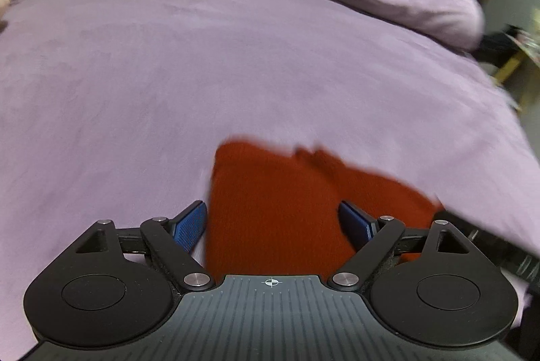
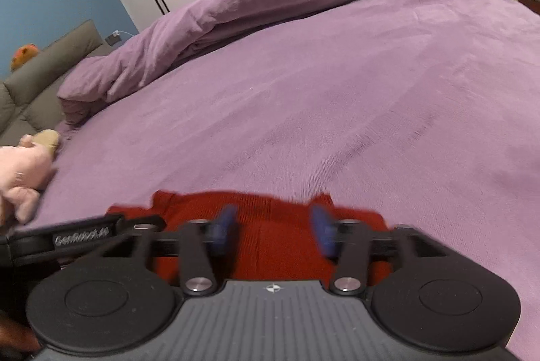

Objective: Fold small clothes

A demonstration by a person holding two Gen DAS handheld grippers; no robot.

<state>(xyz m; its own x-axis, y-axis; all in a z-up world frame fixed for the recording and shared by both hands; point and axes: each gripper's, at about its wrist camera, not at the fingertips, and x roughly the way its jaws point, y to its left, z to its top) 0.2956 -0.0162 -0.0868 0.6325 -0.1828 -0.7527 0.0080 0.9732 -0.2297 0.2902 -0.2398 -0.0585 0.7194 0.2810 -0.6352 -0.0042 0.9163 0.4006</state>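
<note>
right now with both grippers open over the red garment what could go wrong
1. The red garment looks bunched with overlapping layers, so the left gripper may pinch several layers and fold it crooked.
2. Both views are motion-blurred; the right gripper might close off the edge and snag the purple bedsheet instead.

Left tool (image 1: 272, 222): blue-padded fingers (image 1: 190, 224) spread wide, nothing pinched between the pads; black linkage arms splayed outward to both sides.
Left tool pose: pointing forward and tilted down toward the bed's near edge, held low.
Right tool (image 2: 275, 226): fingers (image 2: 225, 222) parted with a clear gap, blurred by motion, gripping nothing.
Right tool pose: low at the bed's near edge, aimed forward across it, body rolled a little.
Spacing: in the right wrist view the left tool's black side shows at the lower left, just beside the right tool.
</note>
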